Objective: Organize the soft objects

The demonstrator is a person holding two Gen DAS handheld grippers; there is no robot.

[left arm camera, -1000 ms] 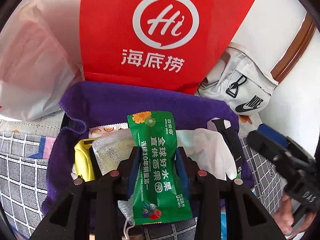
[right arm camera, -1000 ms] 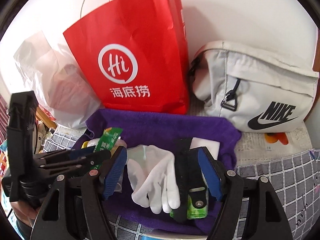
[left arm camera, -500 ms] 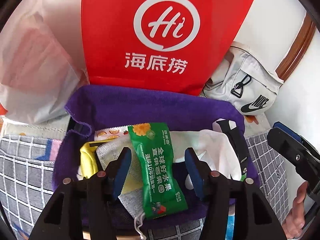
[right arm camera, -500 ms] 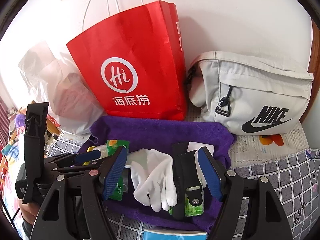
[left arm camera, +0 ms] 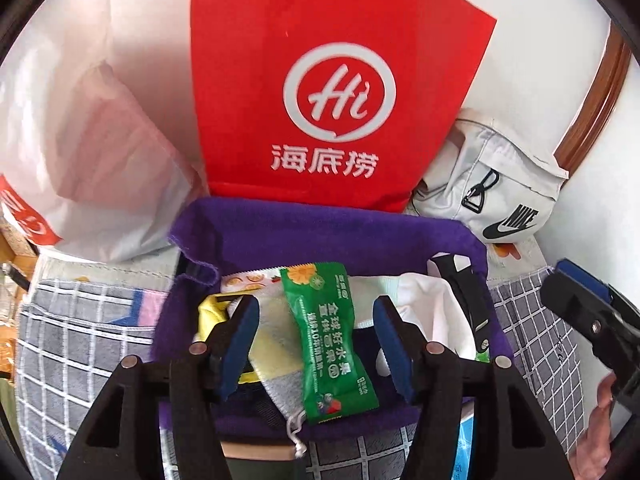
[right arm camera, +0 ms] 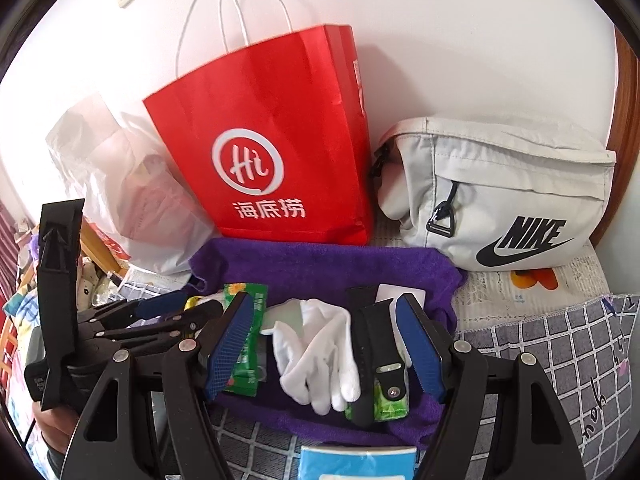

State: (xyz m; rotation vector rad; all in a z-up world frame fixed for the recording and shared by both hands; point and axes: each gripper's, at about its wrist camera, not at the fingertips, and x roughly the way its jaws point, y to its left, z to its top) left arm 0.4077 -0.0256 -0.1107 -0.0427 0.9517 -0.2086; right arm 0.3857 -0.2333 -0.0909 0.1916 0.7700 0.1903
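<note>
A purple towel (left arm camera: pixel 320 236) (right arm camera: pixel 320 268) lies on the bed with small things on it. A green snack packet (left arm camera: pixel 332 340) (right arm camera: pixel 250 356) lies free between the open jaws of my left gripper (left arm camera: pixel 316 316), on a yellow and grey cloth (left arm camera: pixel 276 360). White gloves (right arm camera: pixel 316 352) (left arm camera: pixel 432 316) and a black watch strap (right arm camera: pixel 374 344) (left arm camera: pixel 464 300) lie between the open jaws of my right gripper (right arm camera: pixel 326 316). The left gripper also shows in the right wrist view (right arm camera: pixel 160 312), at the towel's left.
A red paper bag (right arm camera: pixel 276 152) (left arm camera: pixel 336 92) stands behind the towel against the wall. A white plastic bag (right arm camera: pixel 132 200) is at its left, a grey Nike pouch (right arm camera: pixel 500 200) (left arm camera: pixel 492 188) at its right. A grey checked cloth (right arm camera: pixel 560 360) covers the bed. A blue pack (right arm camera: pixel 356 462) lies at the front edge.
My left gripper has opened, let go of the green packet and pulled back. The packet now lies on the cloth. My right gripper has pulled back a little, still open.
</note>
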